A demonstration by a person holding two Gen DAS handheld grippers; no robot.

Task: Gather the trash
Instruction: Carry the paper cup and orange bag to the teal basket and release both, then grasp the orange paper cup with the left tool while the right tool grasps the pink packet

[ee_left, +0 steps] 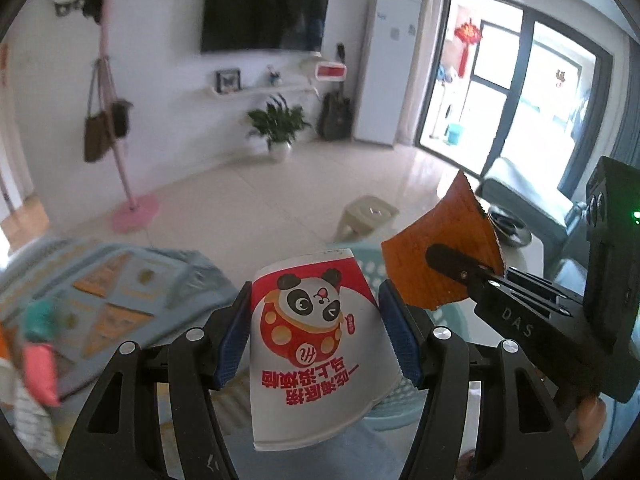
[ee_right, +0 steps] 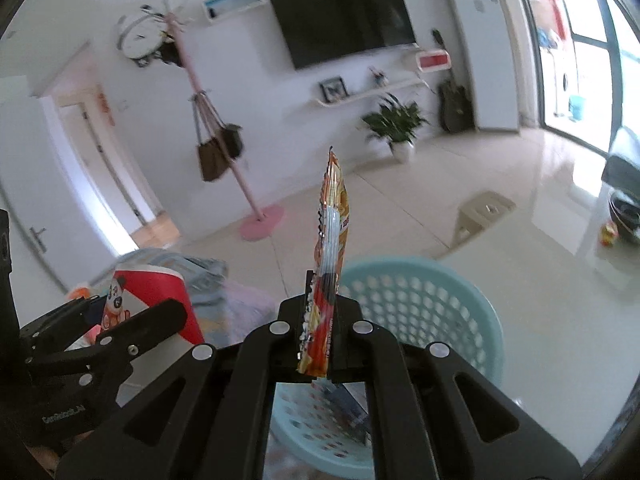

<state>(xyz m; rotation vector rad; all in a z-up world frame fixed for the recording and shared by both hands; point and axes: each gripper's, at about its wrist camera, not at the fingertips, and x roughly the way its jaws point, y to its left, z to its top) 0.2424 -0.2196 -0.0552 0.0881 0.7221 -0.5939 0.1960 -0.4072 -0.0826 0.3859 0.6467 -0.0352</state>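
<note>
My left gripper point(ee_left: 316, 320) is shut on a white and red paper cup point(ee_left: 316, 344) with a panda print; its blue pads press the cup's sides, and the cup lies tilted with its mouth toward the camera. The same cup point(ee_right: 156, 296) shows at the left of the right wrist view. My right gripper point(ee_right: 323, 308) is shut on a flat orange snack wrapper point(ee_right: 332, 240) that stands edge-on above the jaws. In the left wrist view that wrapper point(ee_left: 440, 248) hangs just right of the cup. A light blue perforated basket point(ee_right: 424, 312) sits right below both grippers; its rim point(ee_left: 370, 260) peeks out behind the cup.
A patterned mat with toys point(ee_left: 108, 296) lies on the floor at the left. A beige plastic stool point(ee_left: 370, 216) stands beyond the basket, a pink coat stand point(ee_left: 132, 208) further back. A white table point(ee_right: 540, 320) with a dark bowl point(ee_right: 624, 216) is at the right.
</note>
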